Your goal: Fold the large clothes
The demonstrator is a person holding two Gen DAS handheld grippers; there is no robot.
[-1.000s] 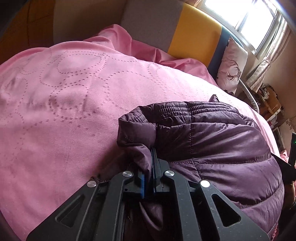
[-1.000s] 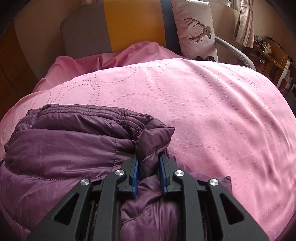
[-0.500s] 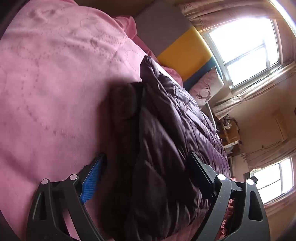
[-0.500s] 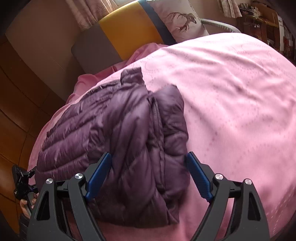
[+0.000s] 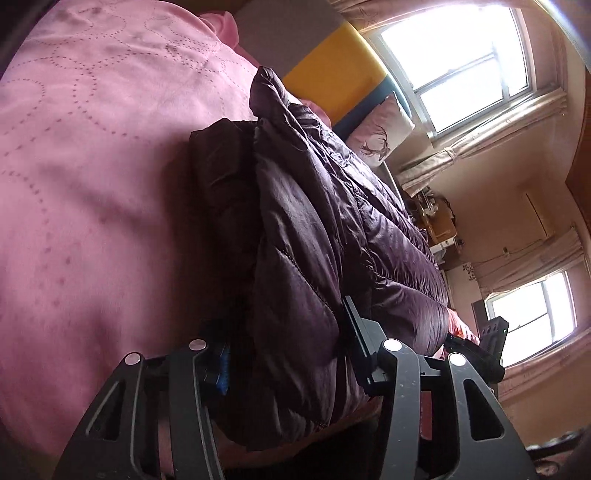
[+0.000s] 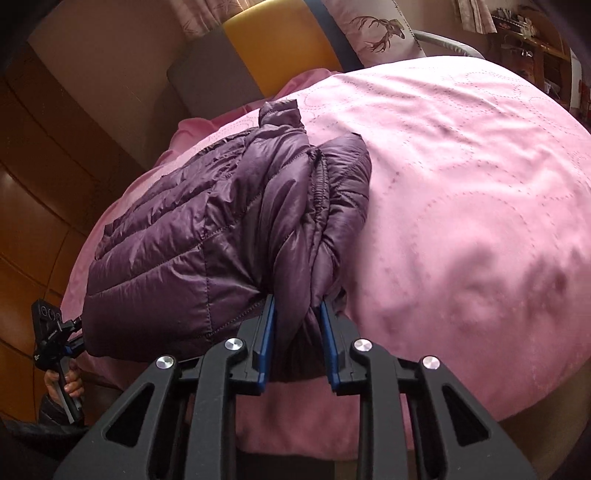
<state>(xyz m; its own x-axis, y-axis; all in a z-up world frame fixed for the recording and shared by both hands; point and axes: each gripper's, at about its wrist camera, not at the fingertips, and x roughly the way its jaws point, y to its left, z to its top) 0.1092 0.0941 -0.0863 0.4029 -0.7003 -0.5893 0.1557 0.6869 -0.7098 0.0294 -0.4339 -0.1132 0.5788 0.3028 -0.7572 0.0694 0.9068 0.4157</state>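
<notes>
A folded dark purple puffer jacket (image 6: pixel 207 229) lies on a pink bedspread (image 6: pixel 461 192). My right gripper (image 6: pixel 295 325) is shut on the jacket's near right edge, a thick bunched fold pinched between its blue pads. In the left wrist view the jacket (image 5: pixel 303 236) fills the middle, and my left gripper (image 5: pixel 284 343) is closed on the thick stack at its near edge, fingers on both sides of the folded layers. The left gripper also shows in the right wrist view (image 6: pixel 51 332) at the jacket's far left corner.
A headboard with grey, yellow (image 6: pixel 280 48) and blue panels stands at the far end. A deer-print pillow (image 6: pixel 376 29) leans on it. Bright windows (image 5: pixel 454 55) and a cluttered desk (image 5: pixel 436 218) lie beyond the bed. Wooden wall panels (image 6: pixel 37 184) are on the left.
Both grippers let go of the jacket's corners, opened wide around the folded stack, and have now closed onto its near edges. Both cameras tilted and drew back.
</notes>
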